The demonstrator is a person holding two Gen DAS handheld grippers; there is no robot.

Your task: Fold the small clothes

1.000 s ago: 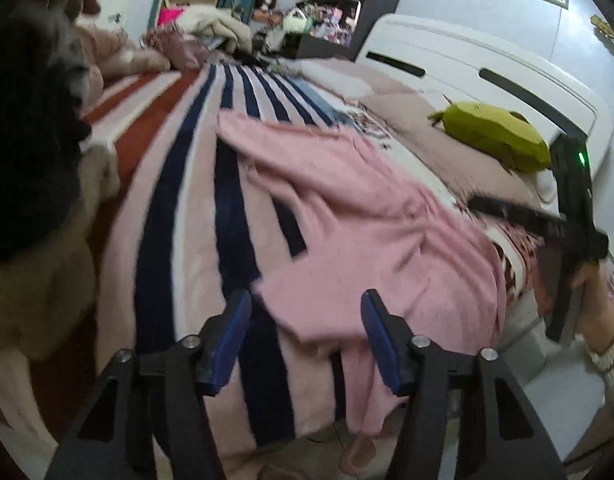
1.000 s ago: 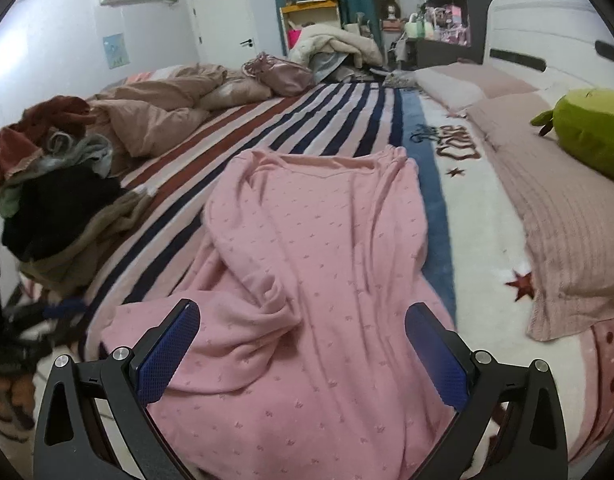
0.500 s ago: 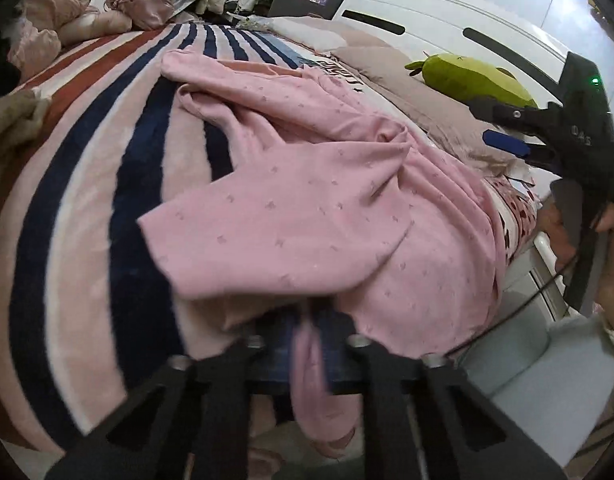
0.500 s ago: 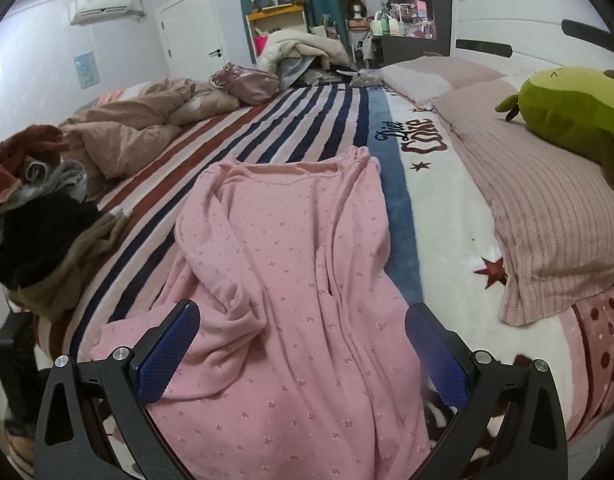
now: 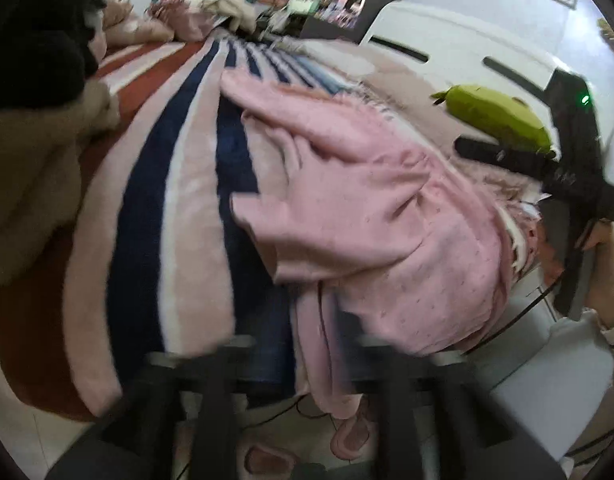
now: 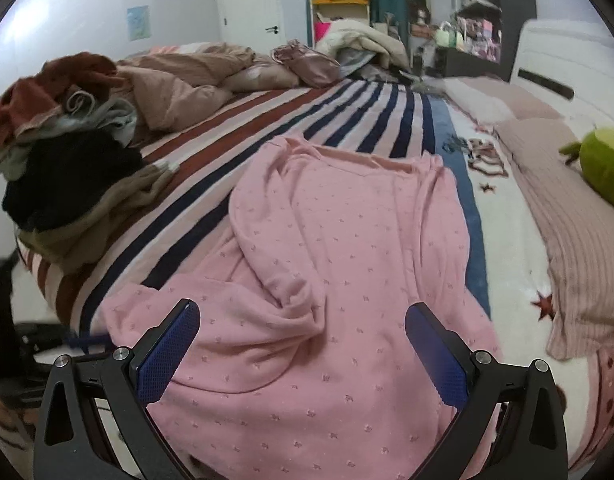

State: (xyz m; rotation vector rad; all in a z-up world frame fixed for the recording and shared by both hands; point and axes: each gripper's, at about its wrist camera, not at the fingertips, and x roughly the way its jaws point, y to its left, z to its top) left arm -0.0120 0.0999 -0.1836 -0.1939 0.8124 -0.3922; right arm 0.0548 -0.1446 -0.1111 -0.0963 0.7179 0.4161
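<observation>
Since the pink top (image 6: 347,260) is spread lengthwise down the striped bed (image 6: 267,120) with its hem hanging off the near edge, both hems sit within reach for a fold. Right gripper (image 6: 303,356) hovers over the lower body, jaws wide apart, holding nothing. Left gripper (image 5: 307,364) is blurry; its jaws have just been opening, with a hanging strip of pink fabric between them, not visibly pinched. Half a second back that strip was clamped tight and the sleeve lay flatter.
</observation>
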